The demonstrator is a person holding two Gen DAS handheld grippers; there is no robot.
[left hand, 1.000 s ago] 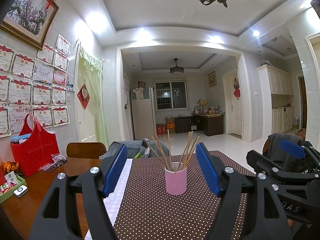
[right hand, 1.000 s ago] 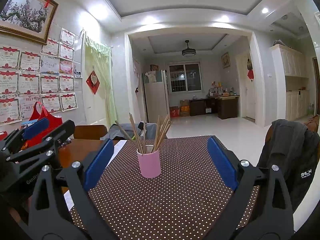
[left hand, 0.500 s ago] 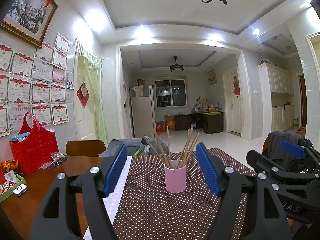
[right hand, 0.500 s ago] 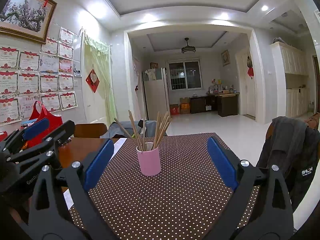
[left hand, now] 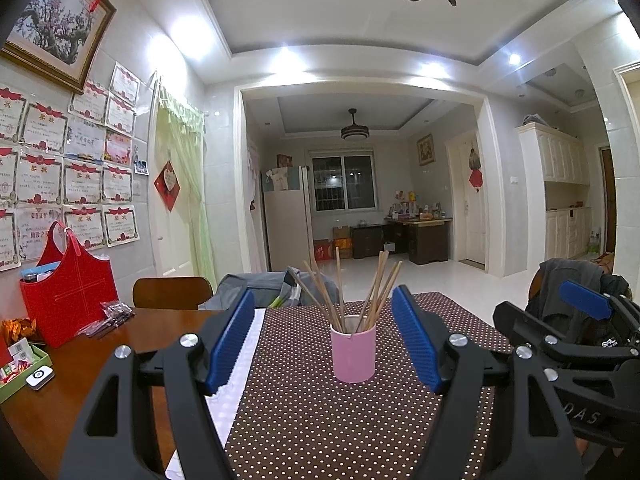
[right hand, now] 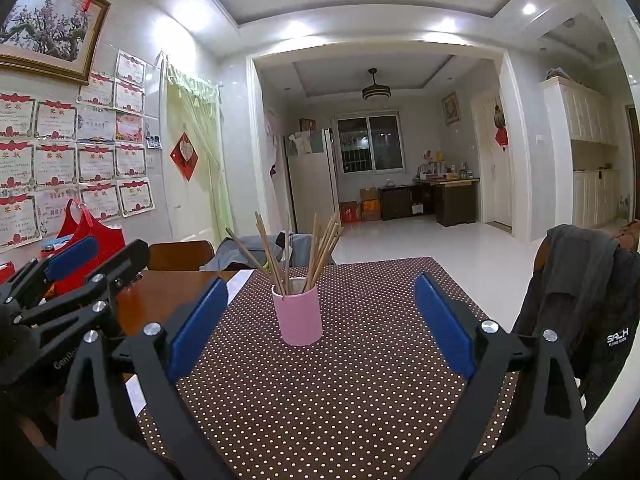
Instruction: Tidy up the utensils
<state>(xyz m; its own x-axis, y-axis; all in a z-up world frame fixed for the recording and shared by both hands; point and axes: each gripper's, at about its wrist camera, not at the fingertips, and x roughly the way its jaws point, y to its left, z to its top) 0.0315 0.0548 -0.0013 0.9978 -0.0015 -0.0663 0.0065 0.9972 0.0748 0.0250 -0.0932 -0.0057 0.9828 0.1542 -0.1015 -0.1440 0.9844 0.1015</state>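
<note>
- A pink cup (left hand: 353, 354) stands upright on a brown dotted cloth (left hand: 320, 432), holding a fan of wooden chopsticks (left hand: 360, 288) that lean outward from its mouth.
- The left gripper (left hand: 323, 336) points at the cup with its blue jaws spread wide, one on each side of the cup in this view, touching nothing and holding nothing.
- The right gripper (right hand: 318, 324) sits to the right of the cup, jaws also wide apart and empty.
- Left of the cup, a red bag (left hand: 68, 296) rests on the bare wooden table (left hand: 60, 400).
</note>
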